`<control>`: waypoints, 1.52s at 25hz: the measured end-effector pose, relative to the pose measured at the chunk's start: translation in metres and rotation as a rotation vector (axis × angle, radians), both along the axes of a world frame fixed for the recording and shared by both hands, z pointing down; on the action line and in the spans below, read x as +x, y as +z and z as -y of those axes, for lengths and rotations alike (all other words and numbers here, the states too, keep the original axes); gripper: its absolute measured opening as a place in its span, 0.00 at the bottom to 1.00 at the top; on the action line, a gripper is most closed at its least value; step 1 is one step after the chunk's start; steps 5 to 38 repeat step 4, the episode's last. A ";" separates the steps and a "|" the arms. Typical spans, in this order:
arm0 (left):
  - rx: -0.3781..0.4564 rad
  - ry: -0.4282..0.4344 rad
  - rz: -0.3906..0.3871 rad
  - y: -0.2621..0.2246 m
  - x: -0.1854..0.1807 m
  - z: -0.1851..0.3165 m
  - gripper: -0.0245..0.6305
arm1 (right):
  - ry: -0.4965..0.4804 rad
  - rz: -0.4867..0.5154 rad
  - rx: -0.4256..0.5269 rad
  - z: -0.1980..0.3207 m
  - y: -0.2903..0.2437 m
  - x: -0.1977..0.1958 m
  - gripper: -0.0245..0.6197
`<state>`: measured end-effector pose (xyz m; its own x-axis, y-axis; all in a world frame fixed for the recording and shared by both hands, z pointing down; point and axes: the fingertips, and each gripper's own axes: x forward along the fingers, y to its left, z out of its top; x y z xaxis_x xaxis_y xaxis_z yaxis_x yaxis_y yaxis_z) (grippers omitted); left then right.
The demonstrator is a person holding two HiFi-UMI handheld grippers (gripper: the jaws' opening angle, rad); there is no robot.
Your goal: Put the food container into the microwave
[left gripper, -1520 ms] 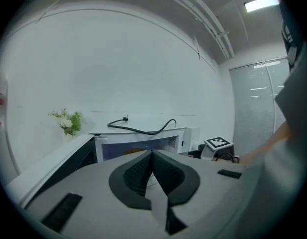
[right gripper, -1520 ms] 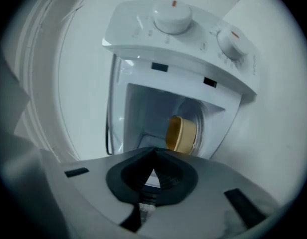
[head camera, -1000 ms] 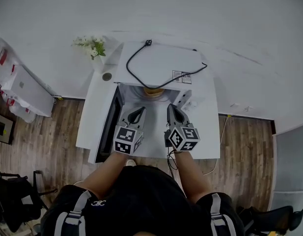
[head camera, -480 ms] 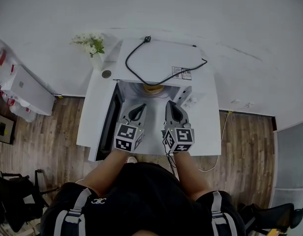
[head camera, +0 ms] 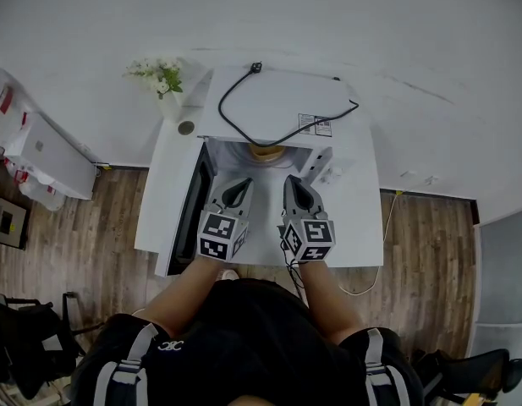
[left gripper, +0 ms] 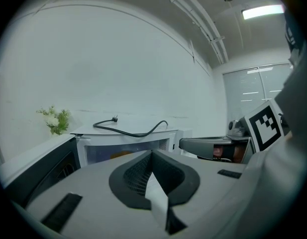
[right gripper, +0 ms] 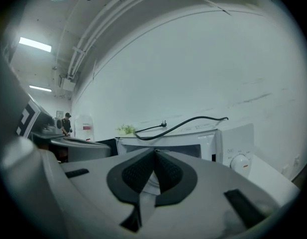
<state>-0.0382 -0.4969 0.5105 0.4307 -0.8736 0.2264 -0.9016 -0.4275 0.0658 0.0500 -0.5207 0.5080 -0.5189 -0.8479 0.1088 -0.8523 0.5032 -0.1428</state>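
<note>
The white microwave (head camera: 286,100) stands on a white table (head camera: 354,227) with its door (head camera: 189,212) swung open to the left. A tan food container (head camera: 265,151) sits inside the cavity, only its front edge showing. My left gripper (head camera: 238,186) and right gripper (head camera: 293,182) hover side by side just in front of the opening, both shut and empty. In the left gripper view the jaws meet at the left gripper (left gripper: 152,154), and an orange patch of the container (left gripper: 121,155) shows through the opening. The right gripper (right gripper: 154,153) points at the microwave (right gripper: 193,136).
A black power cord (head camera: 244,129) lies looped on the microwave's top. White flowers in a vase (head camera: 163,79) and a small round object (head camera: 186,128) stand at the table's back left. The control dial (right gripper: 239,163) is on the microwave's right. Wooden floor surrounds the table.
The right gripper has shifted slightly left and straightened toward the opening. The left gripper has hardly moved. Both stay shut.
</note>
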 end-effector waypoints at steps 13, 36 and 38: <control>-0.004 0.005 0.005 0.002 0.002 -0.002 0.04 | -0.008 0.005 -0.026 -0.005 0.008 0.000 0.03; -0.004 0.005 0.005 0.002 0.002 -0.002 0.04 | -0.008 0.005 -0.026 -0.005 0.008 0.000 0.03; -0.004 0.005 0.005 0.002 0.002 -0.002 0.04 | -0.008 0.005 -0.026 -0.005 0.008 0.000 0.03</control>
